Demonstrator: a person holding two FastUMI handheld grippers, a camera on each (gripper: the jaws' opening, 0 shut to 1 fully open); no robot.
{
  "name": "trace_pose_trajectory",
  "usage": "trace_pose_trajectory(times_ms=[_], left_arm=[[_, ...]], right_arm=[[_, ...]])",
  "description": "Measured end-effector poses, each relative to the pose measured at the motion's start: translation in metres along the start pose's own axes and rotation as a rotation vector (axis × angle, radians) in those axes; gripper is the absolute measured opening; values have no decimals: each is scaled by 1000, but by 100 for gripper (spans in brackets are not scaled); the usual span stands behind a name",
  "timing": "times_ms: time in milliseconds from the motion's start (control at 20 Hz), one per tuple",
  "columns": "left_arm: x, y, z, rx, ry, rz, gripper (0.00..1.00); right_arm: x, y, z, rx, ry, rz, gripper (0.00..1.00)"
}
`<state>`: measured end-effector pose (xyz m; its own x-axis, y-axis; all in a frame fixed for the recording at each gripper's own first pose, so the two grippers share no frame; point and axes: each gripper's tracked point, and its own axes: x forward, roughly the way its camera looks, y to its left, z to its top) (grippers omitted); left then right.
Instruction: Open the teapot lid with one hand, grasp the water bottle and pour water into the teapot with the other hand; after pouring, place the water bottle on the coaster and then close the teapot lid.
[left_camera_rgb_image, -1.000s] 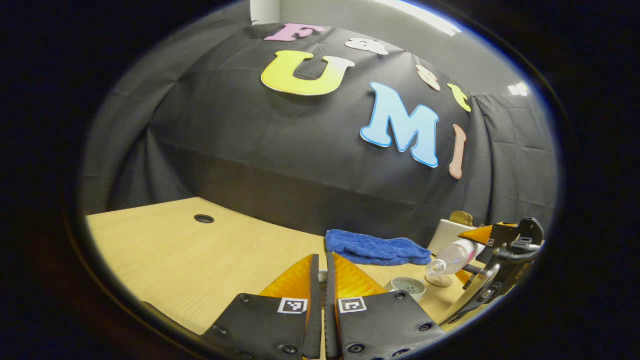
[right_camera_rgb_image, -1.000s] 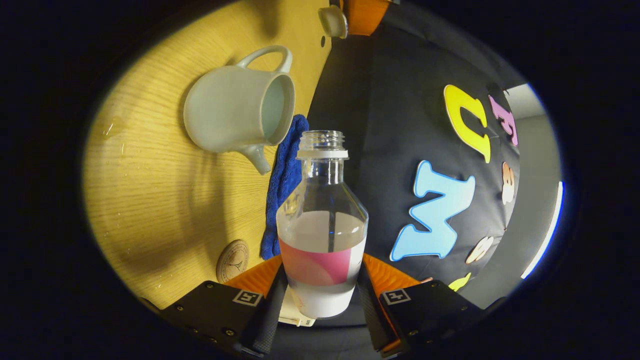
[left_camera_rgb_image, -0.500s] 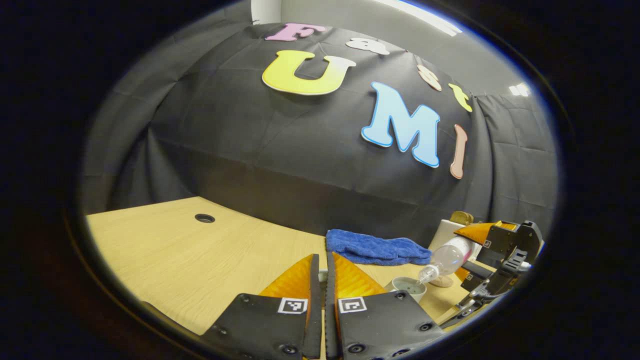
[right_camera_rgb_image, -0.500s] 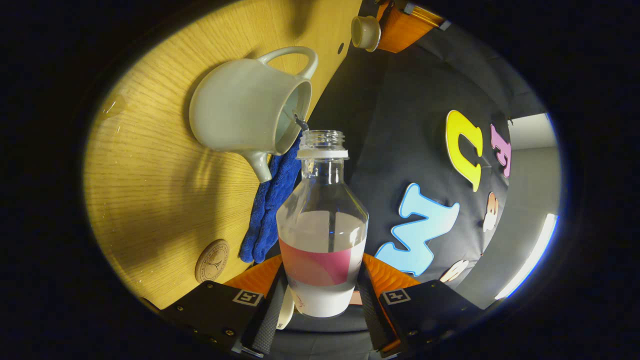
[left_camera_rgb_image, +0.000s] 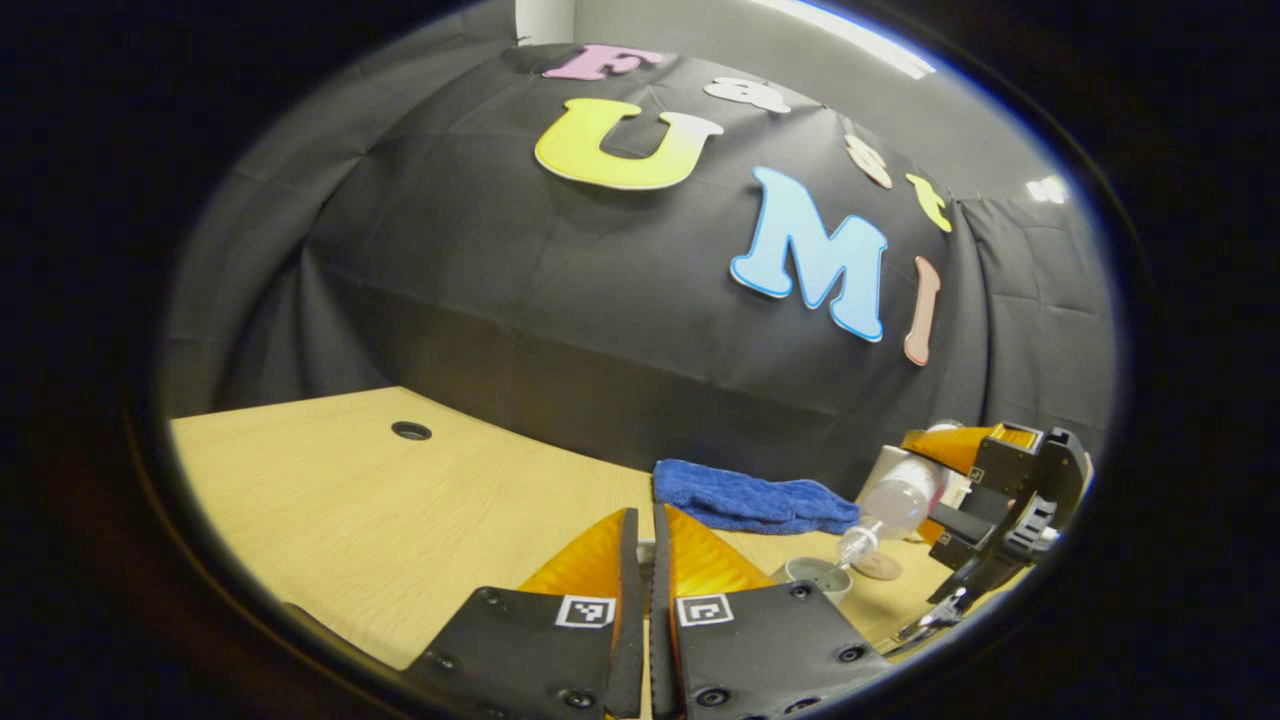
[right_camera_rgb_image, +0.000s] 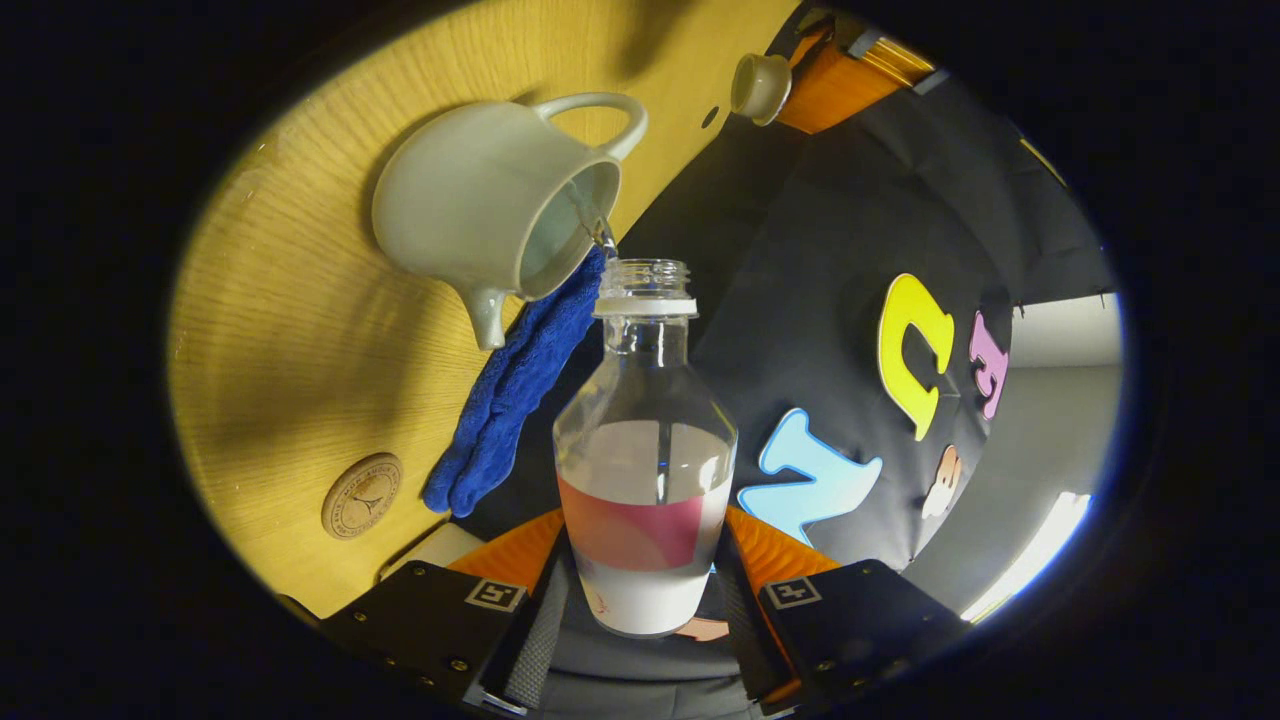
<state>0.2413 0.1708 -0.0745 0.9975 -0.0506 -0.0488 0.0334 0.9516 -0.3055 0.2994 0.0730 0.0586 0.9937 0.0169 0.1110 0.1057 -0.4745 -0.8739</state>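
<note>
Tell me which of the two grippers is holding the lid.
The left gripper: seen from the right gripper view, it pinches the lid away from the teapot. The right gripper clamps the bottle instead.

Left gripper (left_camera_rgb_image: 648, 560) and right gripper (right_camera_rgb_image: 640, 590): black bolted plates bearing square black-and-white markers, ribbed finger backs, serrated inner edges.

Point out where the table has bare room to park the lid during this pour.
Widest free patch: bare table, from the cable hole to the blue towel. Smaller patch between teapot and coaster. Crowded: around the teapot, where the right gripper tilts the water bottle.
</note>
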Motion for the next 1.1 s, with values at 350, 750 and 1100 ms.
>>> trace_pose_trajectory(times_ms=[350, 750, 1100], left_arm=[[-1, 0, 0, -5, 0, 1, 9], [0, -1, 0, -16, -4, 1, 12], [0, 0, 0, -30, 1, -1, 9]], right_arm=[[0, -10, 6, -93, -32, -38, 72], [-2, -23, 9, -205, -52, -74, 72], [-2, -34, 12, -285, -56, -117, 72]])
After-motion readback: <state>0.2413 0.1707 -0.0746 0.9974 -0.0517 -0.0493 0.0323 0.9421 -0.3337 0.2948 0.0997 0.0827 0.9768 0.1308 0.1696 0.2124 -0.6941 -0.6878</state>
